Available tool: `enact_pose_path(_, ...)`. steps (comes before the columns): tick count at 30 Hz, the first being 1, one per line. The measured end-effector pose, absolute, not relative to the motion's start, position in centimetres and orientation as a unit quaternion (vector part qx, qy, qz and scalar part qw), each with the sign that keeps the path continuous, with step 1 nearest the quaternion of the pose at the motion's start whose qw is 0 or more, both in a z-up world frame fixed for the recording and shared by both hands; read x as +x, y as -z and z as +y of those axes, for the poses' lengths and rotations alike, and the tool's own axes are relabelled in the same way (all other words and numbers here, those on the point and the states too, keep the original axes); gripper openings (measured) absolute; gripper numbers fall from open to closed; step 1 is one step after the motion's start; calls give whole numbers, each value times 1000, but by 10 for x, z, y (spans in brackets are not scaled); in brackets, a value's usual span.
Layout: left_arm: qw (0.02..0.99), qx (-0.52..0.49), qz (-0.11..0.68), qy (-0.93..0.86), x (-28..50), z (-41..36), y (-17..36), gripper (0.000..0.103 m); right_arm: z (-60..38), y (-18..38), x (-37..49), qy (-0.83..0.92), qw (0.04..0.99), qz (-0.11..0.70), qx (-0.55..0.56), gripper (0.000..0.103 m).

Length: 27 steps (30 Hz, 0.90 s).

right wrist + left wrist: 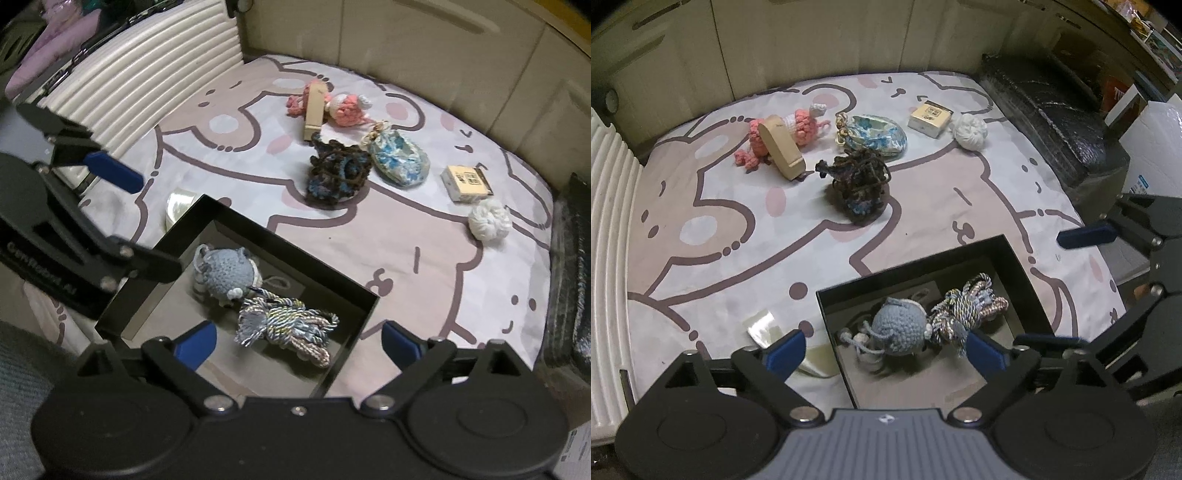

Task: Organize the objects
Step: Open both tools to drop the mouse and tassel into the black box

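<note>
A black open box (1023, 273) (364, 321) lies on the cartoon-print cloth. Inside it rest a grey-blue crocheted toy (899, 328) (225, 275) and a bundle of braided cord (967, 310) (284, 325). My left gripper (884, 352) hangs open above the box, nothing between its blue pads. My right gripper (299, 343) is open over the box too, empty. Farther back on the cloth lie a pink crocheted toy (798, 127) (345, 109), a beige case (781, 147) (314, 110), a dark yarn tangle (860, 184) (338, 173), a blue floral pouch (877, 136) (400, 158), a small cardboard box (931, 118) (467, 182) and a white yarn ball (969, 131) (489, 219).
A roll of clear tape (762, 328) (181, 208) lies beside the box. A white ribbed suitcase (605, 240) (140, 85) borders one side of the cloth, a black wrapped bundle (1045, 110) (569, 277) the other. Beige cabinet doors (812, 37) stand behind.
</note>
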State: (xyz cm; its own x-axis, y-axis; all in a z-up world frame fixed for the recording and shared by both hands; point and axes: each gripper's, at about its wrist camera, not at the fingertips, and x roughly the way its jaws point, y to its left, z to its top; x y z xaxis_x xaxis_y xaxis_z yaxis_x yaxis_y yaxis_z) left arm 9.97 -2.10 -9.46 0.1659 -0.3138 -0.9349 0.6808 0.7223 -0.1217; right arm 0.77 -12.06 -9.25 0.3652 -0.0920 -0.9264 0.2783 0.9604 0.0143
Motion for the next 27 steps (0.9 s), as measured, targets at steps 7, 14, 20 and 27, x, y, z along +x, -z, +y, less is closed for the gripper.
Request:
enact_pose_path(7, 742, 177, 550, 341, 89, -16, 90, 103, -124, 86, -5, 128, 826, 540, 99, 103)
enact_pose_path(14, 742, 183, 546, 343, 82, -11, 87, 103, -125, 84, -18, 140, 826, 536, 103, 103)
enact_pose_path(20, 747, 178, 541, 342, 79, -7, 85, 103, -127, 82, -26, 151, 826, 532, 108, 103)
enact_pose_path(27, 751, 171, 538, 342, 77, 0, 83, 103, -129, 83, -32, 162, 827, 526, 117, 103)
